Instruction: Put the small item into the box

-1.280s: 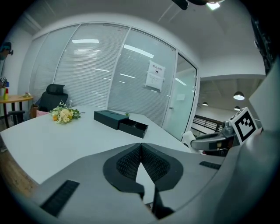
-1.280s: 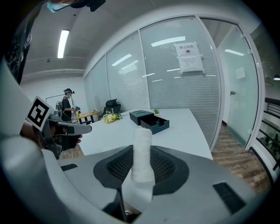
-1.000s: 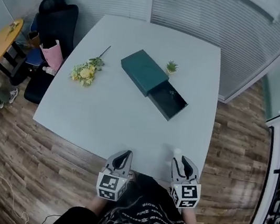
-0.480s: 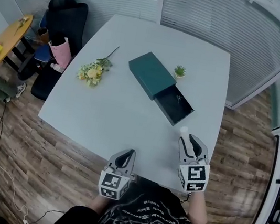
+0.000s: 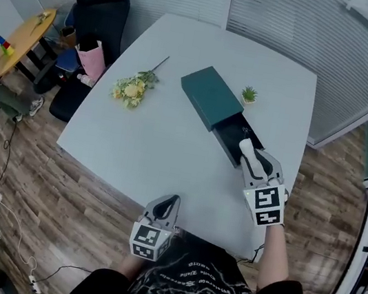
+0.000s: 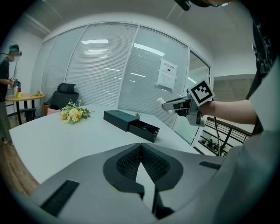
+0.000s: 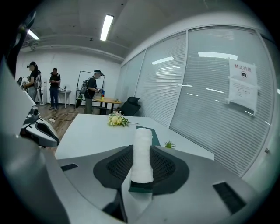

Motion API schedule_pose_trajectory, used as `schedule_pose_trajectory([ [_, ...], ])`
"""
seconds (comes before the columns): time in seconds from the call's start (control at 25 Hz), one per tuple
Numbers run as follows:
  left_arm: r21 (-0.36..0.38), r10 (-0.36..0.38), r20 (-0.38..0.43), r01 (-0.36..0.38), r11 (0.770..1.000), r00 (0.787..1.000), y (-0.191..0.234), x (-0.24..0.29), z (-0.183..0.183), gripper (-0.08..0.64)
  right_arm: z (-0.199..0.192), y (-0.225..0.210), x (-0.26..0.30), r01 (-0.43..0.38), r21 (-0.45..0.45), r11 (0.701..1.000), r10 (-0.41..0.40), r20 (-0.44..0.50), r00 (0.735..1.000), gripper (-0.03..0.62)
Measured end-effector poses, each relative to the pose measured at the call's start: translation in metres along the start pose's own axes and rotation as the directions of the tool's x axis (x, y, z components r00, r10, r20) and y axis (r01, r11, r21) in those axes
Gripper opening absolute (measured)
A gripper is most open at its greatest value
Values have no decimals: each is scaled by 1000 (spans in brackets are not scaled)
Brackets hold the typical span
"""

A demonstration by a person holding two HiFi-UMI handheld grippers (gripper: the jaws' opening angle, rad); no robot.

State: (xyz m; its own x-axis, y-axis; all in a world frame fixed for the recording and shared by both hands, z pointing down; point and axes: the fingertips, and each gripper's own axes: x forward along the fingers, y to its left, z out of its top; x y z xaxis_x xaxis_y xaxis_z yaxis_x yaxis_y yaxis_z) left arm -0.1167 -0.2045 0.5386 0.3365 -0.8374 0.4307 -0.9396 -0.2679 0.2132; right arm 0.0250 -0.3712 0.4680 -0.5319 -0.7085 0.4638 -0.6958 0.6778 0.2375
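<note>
A dark green box (image 5: 212, 96) lies on the pale table (image 5: 155, 152), its drawer (image 5: 237, 139) pulled out toward me. My right gripper (image 5: 247, 148) hangs over the drawer's near end, shut on a small white roll (image 7: 141, 154) that stands upright between its jaws. The box (image 6: 119, 118) and open drawer (image 6: 144, 130) also show in the left gripper view, with the right gripper (image 6: 162, 103) above and to their right. My left gripper (image 5: 170, 202) stays at the table's near edge, jaws together, nothing in them.
A bunch of yellow flowers (image 5: 133, 87) lies left of the box. A tiny potted plant (image 5: 249, 94) stands just beyond it. A black office chair (image 5: 100, 18) and a pink bag (image 5: 91, 63) sit off the table's far left. People stand far off (image 7: 54, 87).
My right gripper has carried the white roll forward from the table's near edge to above the open drawer. The left gripper has stayed put.
</note>
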Motion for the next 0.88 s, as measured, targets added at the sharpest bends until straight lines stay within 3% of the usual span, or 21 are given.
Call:
schedule_pose_trajectory([
  [0.24, -2, 32, -19, -32, 999, 999, 7, 1, -2, 17, 7, -12, 37, -82, 5, 997, 82, -48, 996, 130],
  [0.52, -32, 74, -29, -74, 997, 997, 10, 5, 3, 17, 0, -16, 87, -169, -53, 984, 160, -139, 977, 130],
  [0.68, -60, 114, -49, -117, 991, 992, 18, 7, -3, 17, -27, -18, 121, -188, -32, 982, 174, -255, 951, 130],
  [0.88, -53, 134, -79, -139, 989, 988, 20, 13, -10, 17, -51, -14, 157, -271, -65, 960, 233, -349, 908, 130],
])
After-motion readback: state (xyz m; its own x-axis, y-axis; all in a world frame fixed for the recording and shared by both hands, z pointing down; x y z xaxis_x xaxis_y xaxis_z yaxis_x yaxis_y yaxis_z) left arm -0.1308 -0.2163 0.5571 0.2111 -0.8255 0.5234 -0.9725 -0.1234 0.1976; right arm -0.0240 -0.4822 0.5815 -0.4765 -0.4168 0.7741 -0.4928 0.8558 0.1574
